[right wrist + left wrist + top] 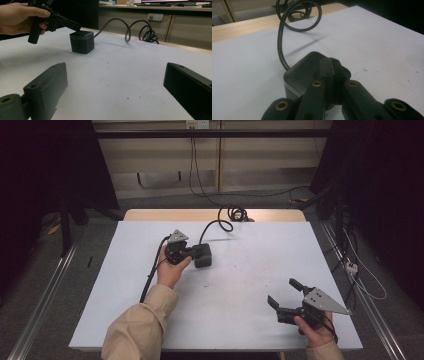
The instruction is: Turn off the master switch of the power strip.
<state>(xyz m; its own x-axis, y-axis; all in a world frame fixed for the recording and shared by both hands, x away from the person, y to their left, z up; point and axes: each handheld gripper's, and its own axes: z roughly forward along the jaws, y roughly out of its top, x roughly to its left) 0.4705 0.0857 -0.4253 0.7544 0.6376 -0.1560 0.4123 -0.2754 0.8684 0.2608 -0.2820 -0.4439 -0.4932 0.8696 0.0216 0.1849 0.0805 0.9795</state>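
- The left gripper (192,251) is held in the left hand (170,270) over the middle of the desk (250,285), and its jaws are seen pressed together with nothing between them.
- The closed tips of those jaws are seen right at the top of a black cube-shaped power block (203,255); in the left gripper view the block (299,72) lies directly under and ahead of the shut tips, and whether it is actually touched cannot be told.
- In the right gripper view the block (82,42) is shown standing flat on the desk, with sockets on its sides, just below the tips of the left gripper (75,25).
- A thick black cable (220,224) is seen running from the block's far side, away from the left jaws, to a coil (237,213) at the far edge of the desk.
- The right gripper (285,296) is held in the right hand (315,330) near the desk's near right corner, and its jaws are spread wide, with only bare desk between them.
- The block is well apart from the right jaws, far ahead of them and towards their left side.
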